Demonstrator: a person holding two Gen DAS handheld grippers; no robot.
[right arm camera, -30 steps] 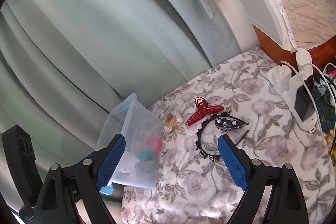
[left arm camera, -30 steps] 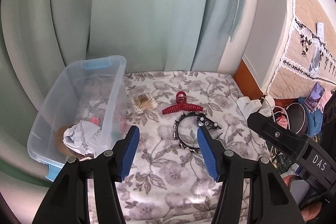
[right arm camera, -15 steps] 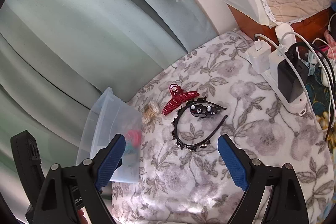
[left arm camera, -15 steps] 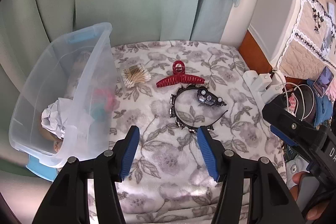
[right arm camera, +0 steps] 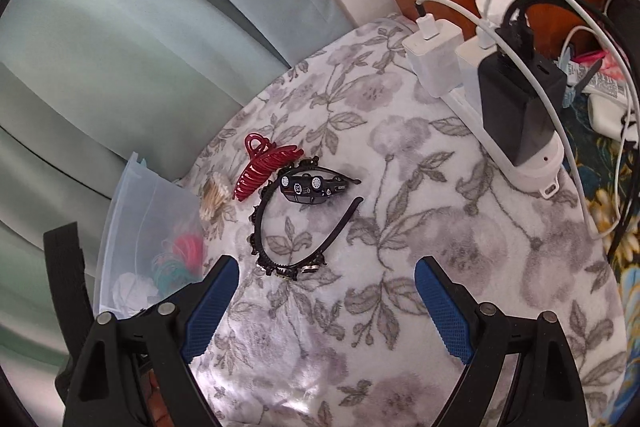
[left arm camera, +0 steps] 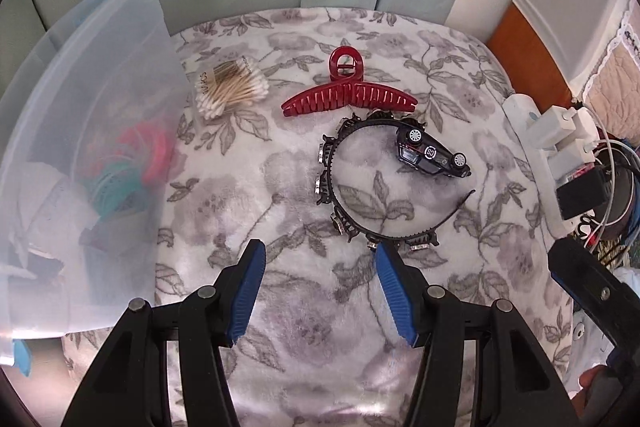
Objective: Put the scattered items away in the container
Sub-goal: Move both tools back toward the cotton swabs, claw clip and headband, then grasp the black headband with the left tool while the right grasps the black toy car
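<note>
A: Where do the scattered items sit?

B: Four of them lie loose on the floral blanket (left arm camera: 320,367). The cotton swabs (left arm camera: 232,89) are just right of the clear container (left arm camera: 92,115). The red hair claw (left arm camera: 348,97) lies right of the swabs. The black studded headband (left arm camera: 332,183) curls just near of the claw, and the toy car (left arm camera: 432,153) rests on its side, touching the headband's far right arc. The container at the left already holds crumpled paper and coloured bands.

A: And the tools?

B: The left tool (left arm camera: 320,291) stands about half open and holds nothing, with its right pad tip just beside the headband's near edge. The right tool (right arm camera: 326,305) stands wide and holds nothing, and it frames the same headband from the near side.

A: What has changed?

B: Both tools have sunk toward the blanket and tipped more steeply downward. A second ago the left view took in the curtain and the whole container. Now the headband and car fill its middle and the container runs off the left edge. No item has shifted, and neither opening has altered.

A: Meaning?

B: I judge this an approach to a pickup, most likely of the headband. Nothing is lifted yet, so all four items remain to be moved.

A: Anything nearby to mind?

B: A white power strip (right arm camera: 532,163) with chargers and cables lies at the blanket's right edge, well clear of the items.
</note>
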